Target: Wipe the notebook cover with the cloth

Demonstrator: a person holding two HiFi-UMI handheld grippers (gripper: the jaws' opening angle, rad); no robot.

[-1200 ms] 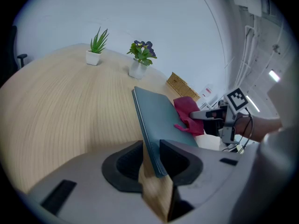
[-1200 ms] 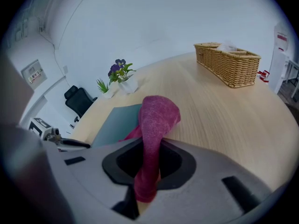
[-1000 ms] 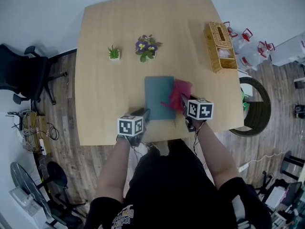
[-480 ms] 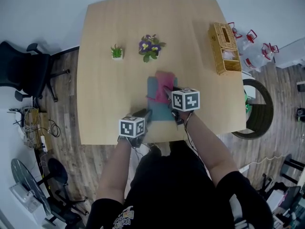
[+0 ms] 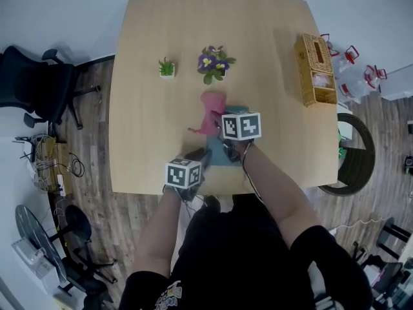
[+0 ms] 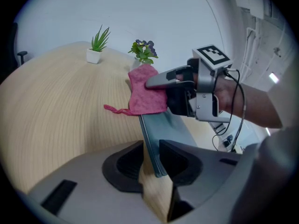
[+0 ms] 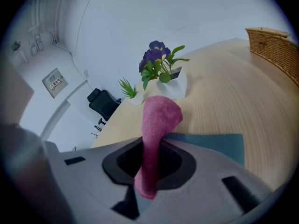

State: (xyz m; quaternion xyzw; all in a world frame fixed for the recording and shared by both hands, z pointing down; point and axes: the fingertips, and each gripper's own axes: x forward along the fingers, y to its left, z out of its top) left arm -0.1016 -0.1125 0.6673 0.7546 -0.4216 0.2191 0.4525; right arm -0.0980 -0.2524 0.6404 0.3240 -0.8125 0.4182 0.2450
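A teal notebook (image 5: pixel 217 156) lies on the wooden table (image 5: pixel 148 128), largely hidden under my right gripper. My left gripper (image 5: pixel 199 155) is at the notebook's near left corner. In the left gripper view the notebook's edge (image 6: pixel 150 139) runs between the jaws of the left gripper (image 6: pixel 152 160), which are shut on it. My right gripper (image 5: pixel 222 124) is shut on a pink cloth (image 5: pixel 210 110), which rests on the cover's far left part and hangs over onto the table. In the right gripper view the cloth (image 7: pixel 156 125) rises from between the jaws, and the teal cover (image 7: pixel 219 143) shows to its right.
A small green plant in a white pot (image 5: pixel 167 68) and a purple flowering plant (image 5: pixel 216 62) stand just beyond the notebook. A wicker basket (image 5: pixel 315 70) sits at the table's right edge. An office chair (image 5: pixel 32 82) stands off the table to the left.
My right gripper has carried the cloth leftward across the notebook, from its right edge to its far left part. The left gripper has stayed at the near corner.
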